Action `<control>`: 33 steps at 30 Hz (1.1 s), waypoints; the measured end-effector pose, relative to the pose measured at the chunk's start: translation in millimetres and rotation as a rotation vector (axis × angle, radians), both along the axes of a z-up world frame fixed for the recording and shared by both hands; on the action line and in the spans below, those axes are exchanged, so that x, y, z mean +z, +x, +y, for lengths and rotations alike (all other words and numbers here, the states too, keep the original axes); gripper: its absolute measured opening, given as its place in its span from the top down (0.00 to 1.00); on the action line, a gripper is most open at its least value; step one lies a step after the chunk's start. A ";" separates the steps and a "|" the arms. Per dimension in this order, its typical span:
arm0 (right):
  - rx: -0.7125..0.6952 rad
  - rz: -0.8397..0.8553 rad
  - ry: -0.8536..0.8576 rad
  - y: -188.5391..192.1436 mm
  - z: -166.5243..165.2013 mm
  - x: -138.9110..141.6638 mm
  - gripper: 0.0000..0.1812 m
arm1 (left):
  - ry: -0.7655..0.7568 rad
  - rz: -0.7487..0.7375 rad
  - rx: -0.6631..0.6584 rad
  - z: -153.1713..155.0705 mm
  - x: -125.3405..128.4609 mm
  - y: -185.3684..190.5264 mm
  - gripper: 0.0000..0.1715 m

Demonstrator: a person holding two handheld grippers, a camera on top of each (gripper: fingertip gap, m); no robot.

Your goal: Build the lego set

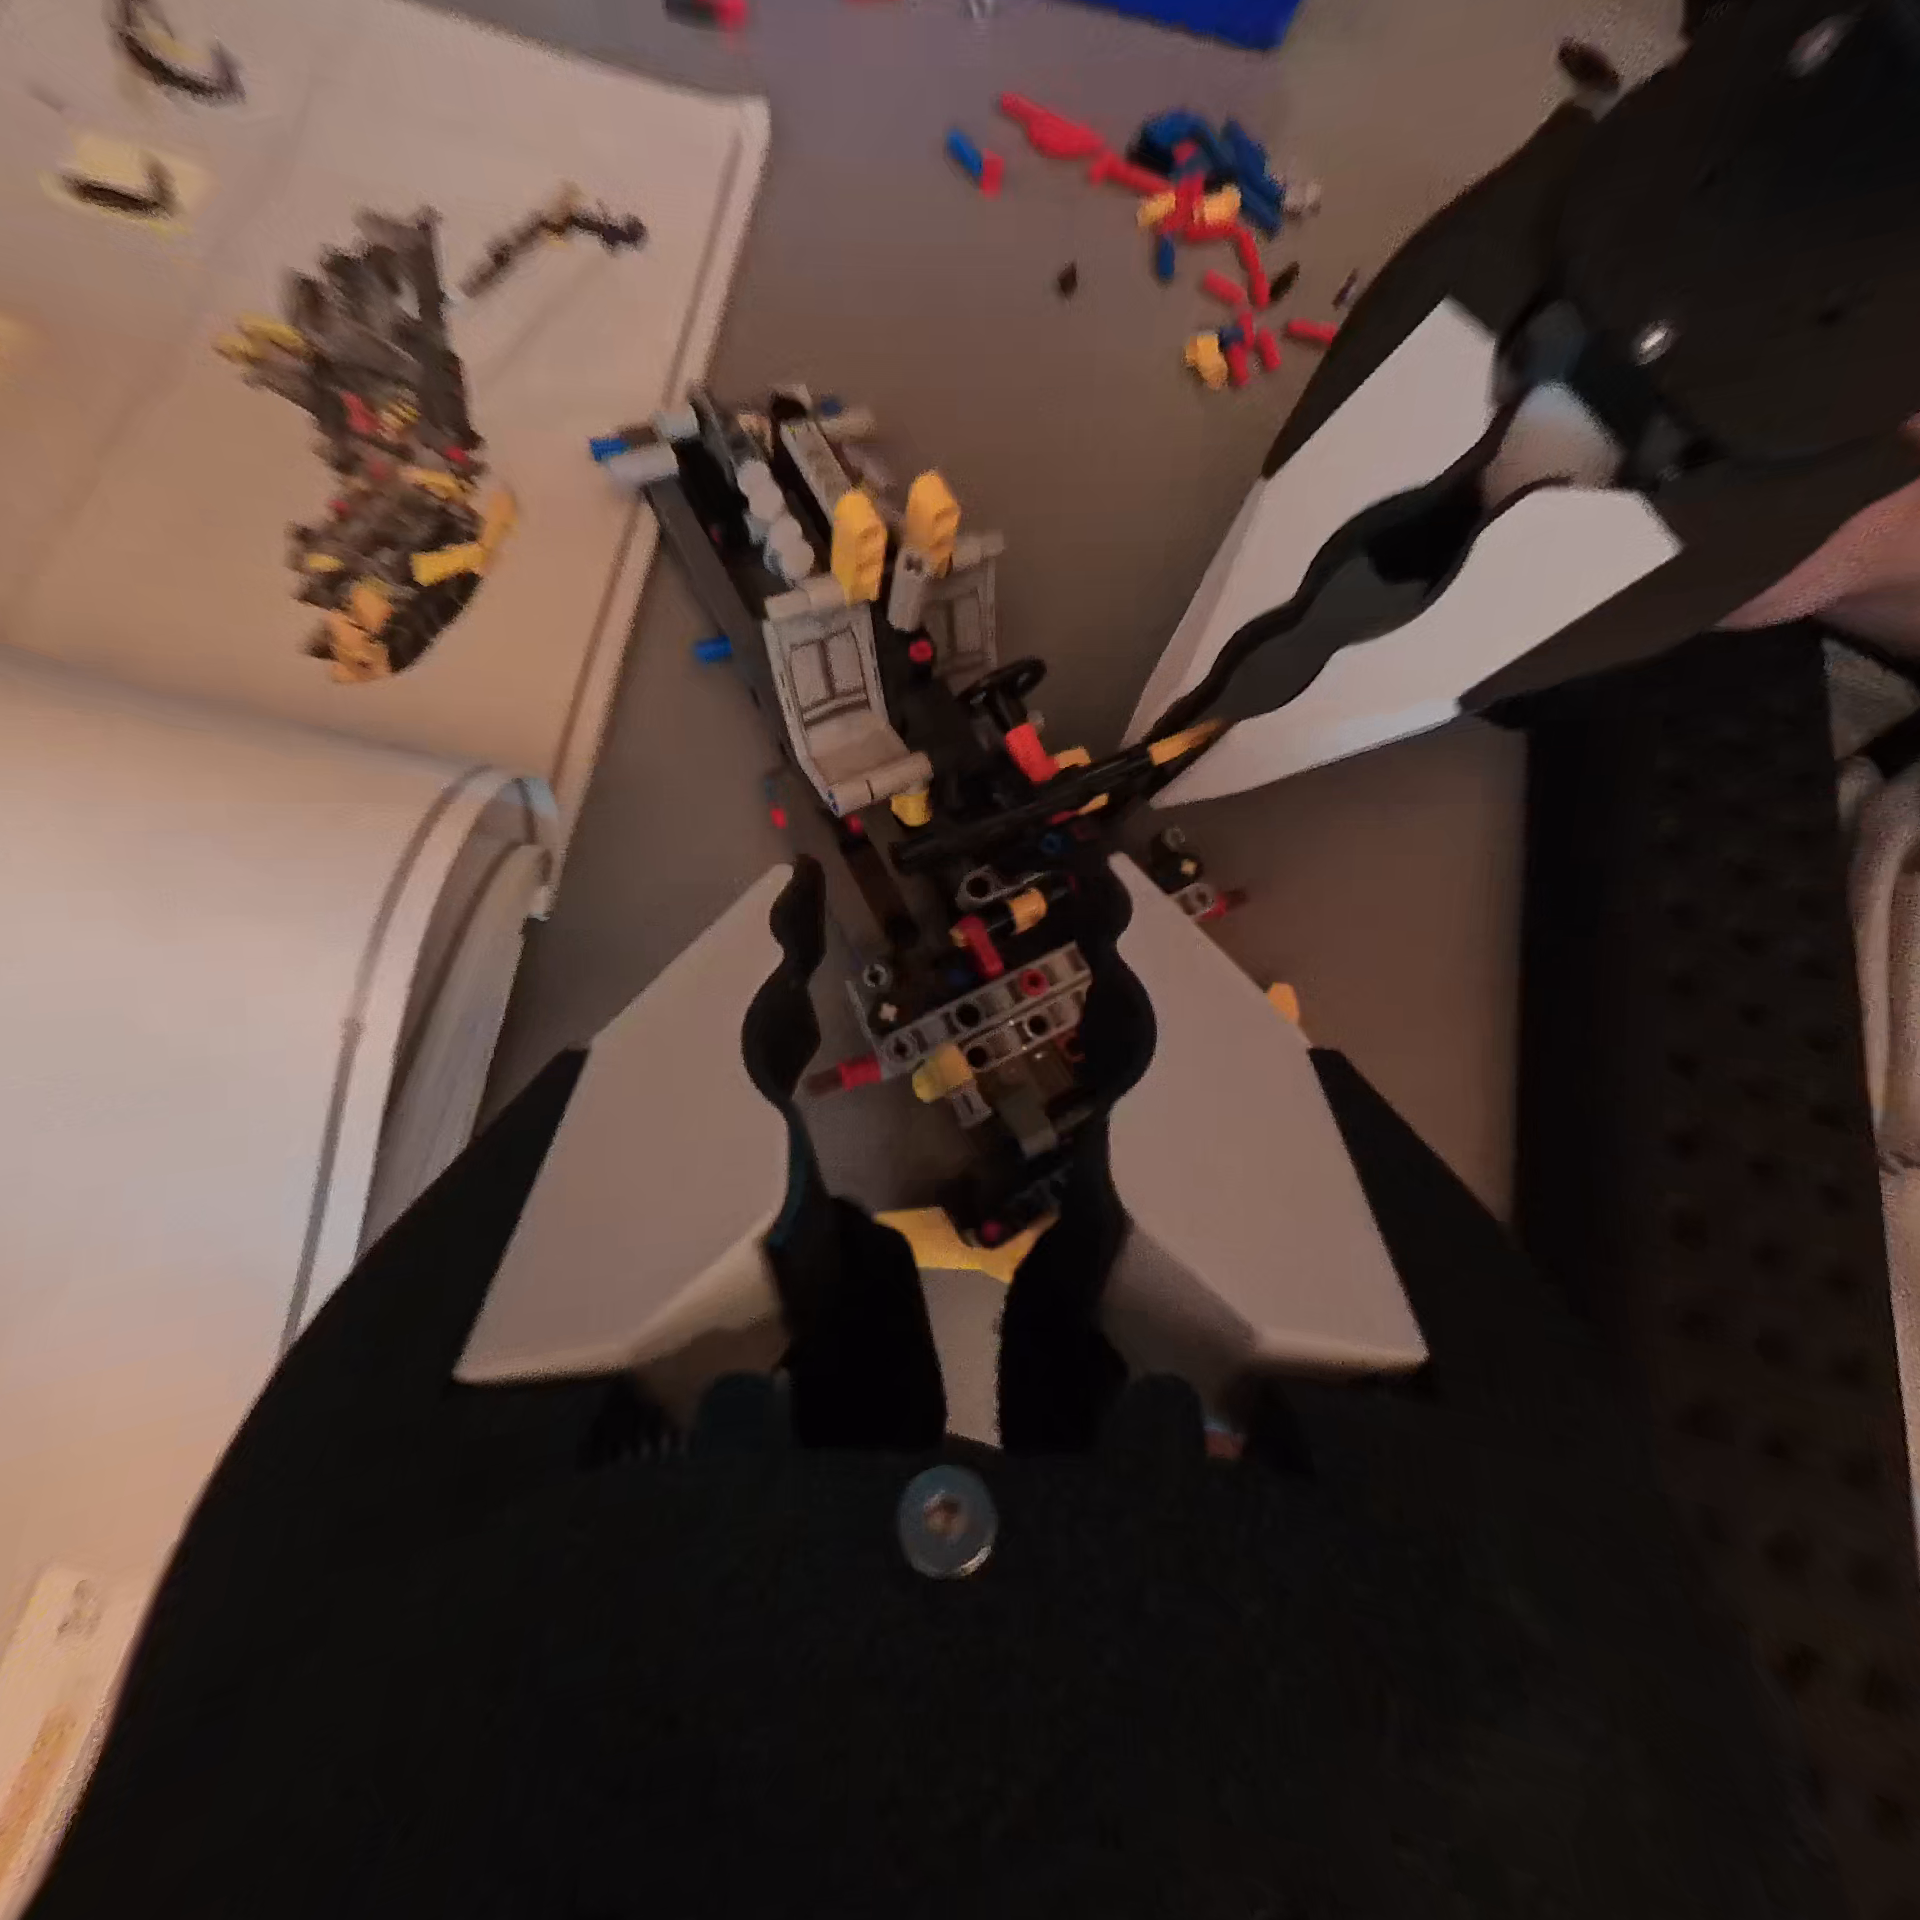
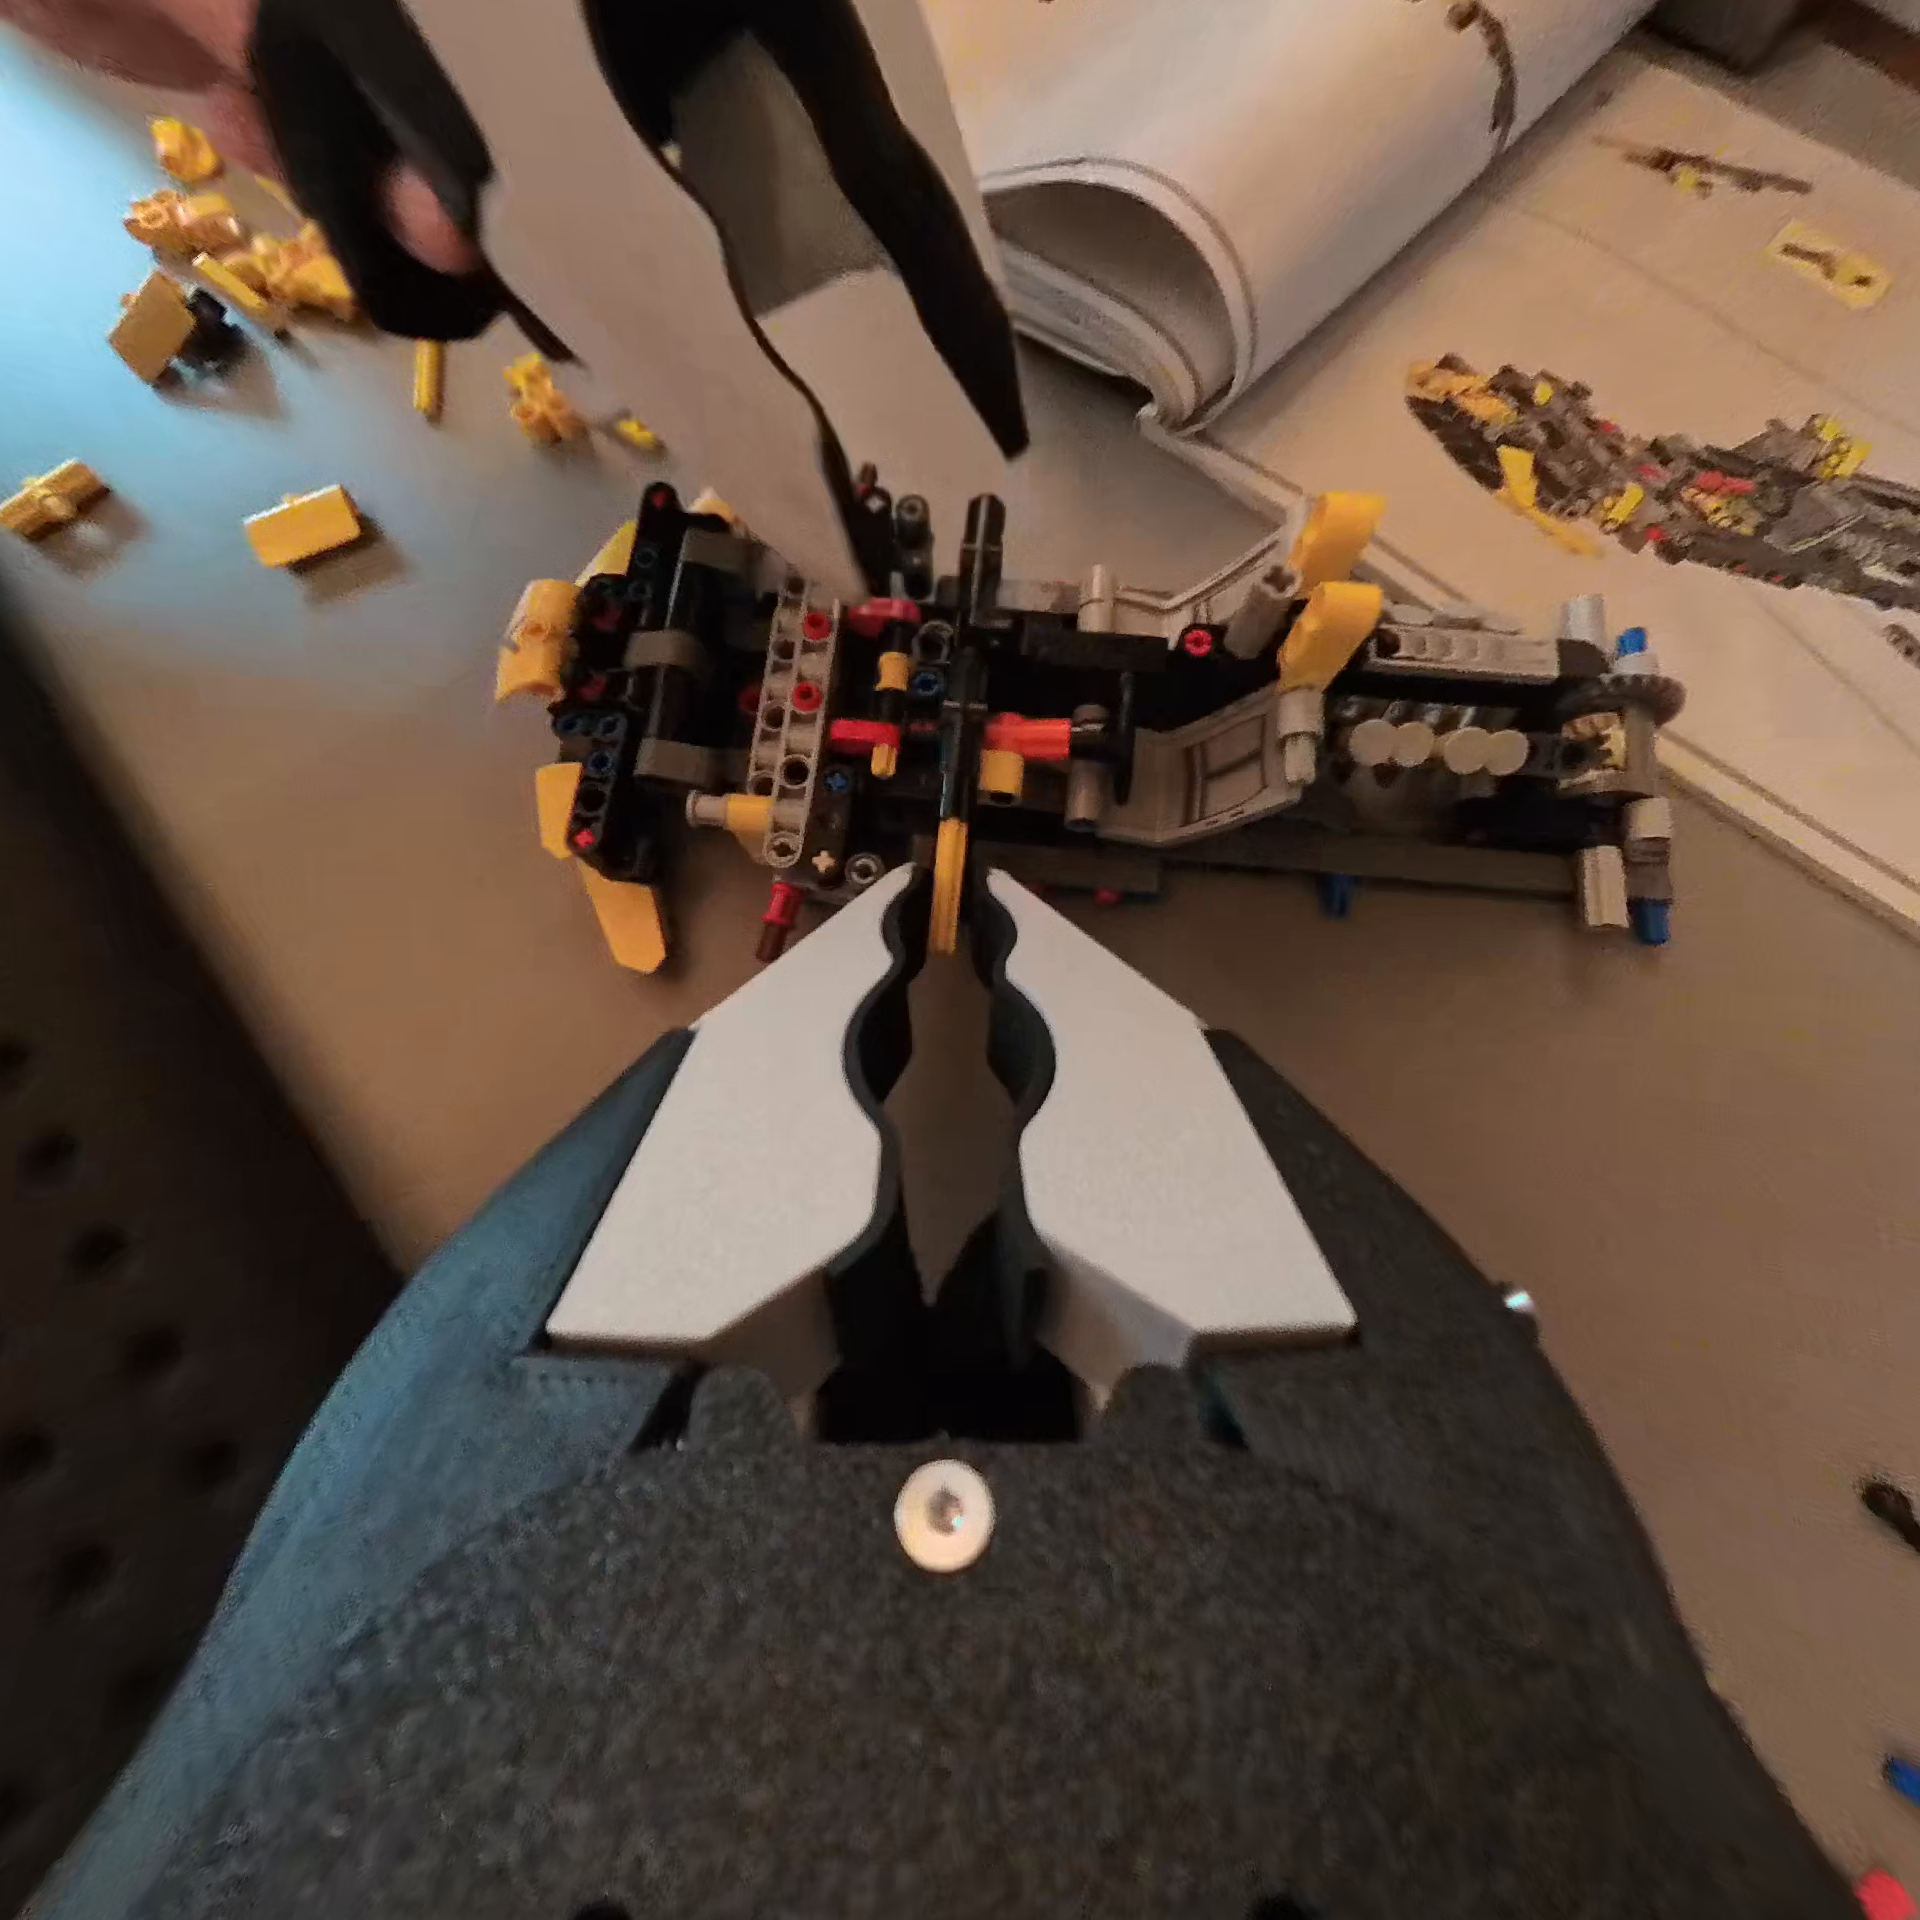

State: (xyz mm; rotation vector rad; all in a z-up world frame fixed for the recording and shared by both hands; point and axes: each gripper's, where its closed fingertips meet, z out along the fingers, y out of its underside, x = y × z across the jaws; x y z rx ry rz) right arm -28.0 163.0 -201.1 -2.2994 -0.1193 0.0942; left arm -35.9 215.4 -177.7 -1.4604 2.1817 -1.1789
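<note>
Right gripper point(image 2: 948, 914) is nearly closed, pinching a thin yellow-and-black axle rod point(image 2: 948, 894) pushed into the black, grey and yellow Technic car chassis point(image 2: 1039, 707) lying on the tan table point(image 2: 1351, 1091). Left gripper point(image 1: 951, 997) straddles the chassis front, apparently bracing it. Keep the rod square to its hole; push straight. Open instruction booklet point(image 2: 1558, 312) beyond, loose yellow bricks point(image 2: 301, 525) left.
</note>
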 end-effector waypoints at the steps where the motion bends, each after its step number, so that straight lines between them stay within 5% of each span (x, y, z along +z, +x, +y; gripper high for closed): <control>1: 0.001 0.006 0.011 -0.2 0.5 0.2 0.96 | 0.003 -0.037 0.029 2.5 9.7 -4.0 0.74; 7: -0.026 0.087 0.194 4.7 -20.7 24.4 0.92 | 0.017 -0.279 0.306 33.1 72.4 -88.3 0.80; 14: -0.076 0.188 0.427 21.8 -40.9 55.1 0.94 | 0.146 0.172 0.604 38.5 -2.1 -225.9 0.80; 19: -0.066 0.226 0.391 19.8 -38.4 48.6 0.93 | 0.167 0.244 0.718 16.0 -21.6 -234.5 0.80; 24: -0.058 0.204 0.405 18.6 -39.2 49.9 0.93 | 0.229 0.336 0.782 28.3 -45.1 -232.6 0.81; 27: -0.053 0.210 0.404 18.0 -39.0 49.6 0.94 | 0.250 0.328 0.749 28.0 -46.3 -225.3 0.97; 33: -0.052 0.233 0.388 18.0 -37.3 46.4 0.94 | 0.363 0.320 0.761 63.8 -46.4 -208.0 0.97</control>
